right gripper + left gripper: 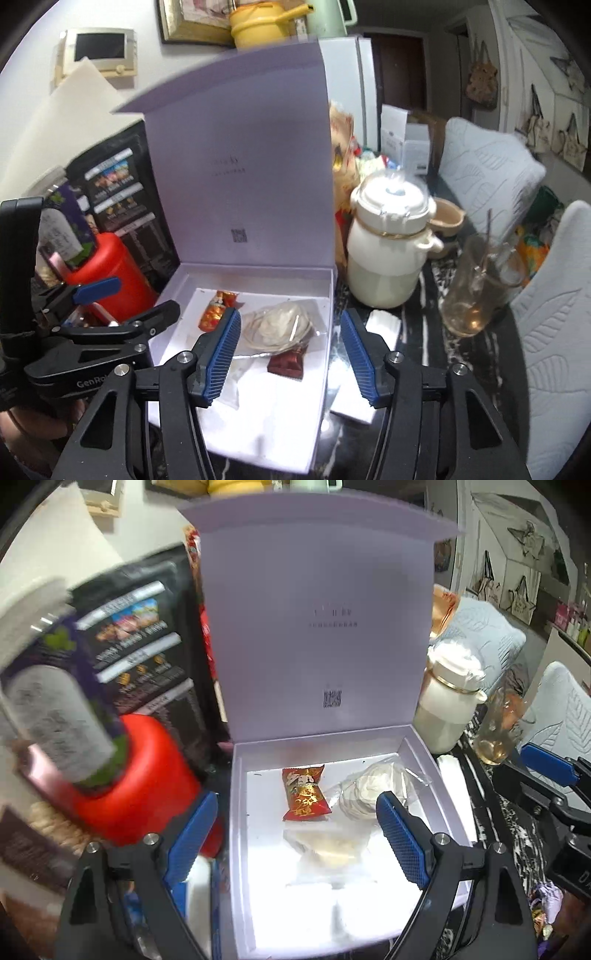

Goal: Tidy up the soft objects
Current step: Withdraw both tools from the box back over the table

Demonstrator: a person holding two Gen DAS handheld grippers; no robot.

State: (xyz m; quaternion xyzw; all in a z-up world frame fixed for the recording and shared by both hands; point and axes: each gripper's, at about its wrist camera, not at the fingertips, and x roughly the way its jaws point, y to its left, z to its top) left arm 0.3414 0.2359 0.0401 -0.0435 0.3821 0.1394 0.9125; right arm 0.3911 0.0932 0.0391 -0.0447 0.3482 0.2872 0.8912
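The lilac box (424, 760) sits open on the table, lid upright at 12 o'clock. Inside lie a clear pouch (280, 325), a red snack packet (304, 794) and a brown packet (286, 363). Left tongs (291, 830) and right tongs (288, 354) both gape wide, holding nothing.

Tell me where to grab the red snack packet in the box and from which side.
Grip the red snack packet across its narrow middle, coming from above with the left tongs, which are open. It lies flat on the box floor, long axis running toward the raised lid, with free floor on its left; the clear bag crowds its right.
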